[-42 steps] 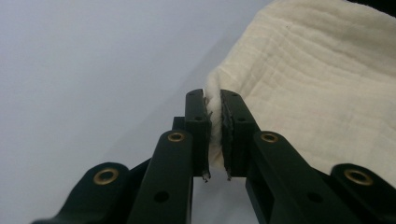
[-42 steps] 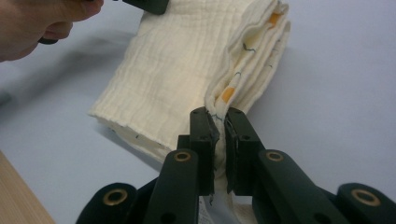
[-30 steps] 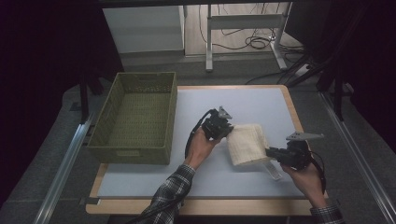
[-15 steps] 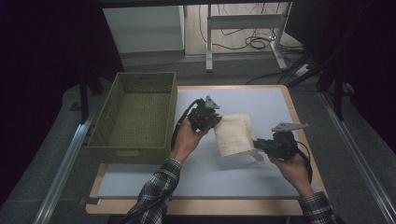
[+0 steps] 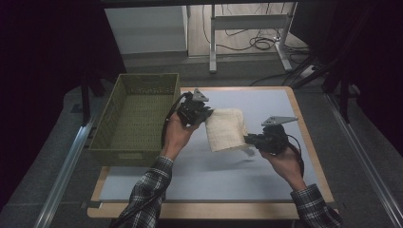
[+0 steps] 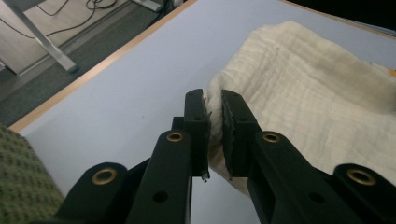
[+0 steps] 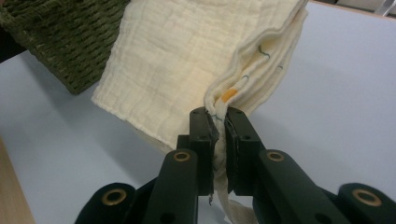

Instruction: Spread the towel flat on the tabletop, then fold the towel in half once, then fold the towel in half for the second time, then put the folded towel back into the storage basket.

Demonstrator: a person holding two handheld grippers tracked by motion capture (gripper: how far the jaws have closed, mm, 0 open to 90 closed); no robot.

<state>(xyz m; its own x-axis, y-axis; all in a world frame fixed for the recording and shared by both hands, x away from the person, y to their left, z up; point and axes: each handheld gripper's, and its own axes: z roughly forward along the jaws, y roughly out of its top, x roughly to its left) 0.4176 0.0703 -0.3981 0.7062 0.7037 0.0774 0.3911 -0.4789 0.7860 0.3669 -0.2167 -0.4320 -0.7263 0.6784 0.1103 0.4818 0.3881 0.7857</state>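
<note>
carrying step, by the look of it: folded cloth (image 5: 227,129) held up off the desk (image 5: 285,102), slung between two grippers, just right of the basket (image 5: 135,116) at the desk's left edge.

left gripper (image 5: 205,114) clamped on the cloth's far-left corner; in the left gripper view, jaws nearly together with a thin pinch of fabric (image 6: 214,109) squeezed between the pads. right gripper (image 5: 249,139) clamped on the near-right edge; in the right gripper view, jaws closed on the stacked hems (image 7: 219,105), layers bunched there, a loose strip dangling below.

cloth sagging a little between the two holds, folded several layers thick, cream, with small coloured marks at the hem. faint shadow on the blue mat under its near edge, so judged clear of the surface. basket looks empty, its near-right rim close to the left gripper.

probably about halfway through a transfer into the basket. next move calls for:
- bringing both grippers leftward together, keeping the same spacing so the fold does not slacken or pull open
- enough height for the hanging lower edge to pass over the basket's right wall without catching the weave
- lowering over the basket floor before easing either grip

main risk: thin pinch on the left slipping, or the dangling strip snagging the rim.
</note>
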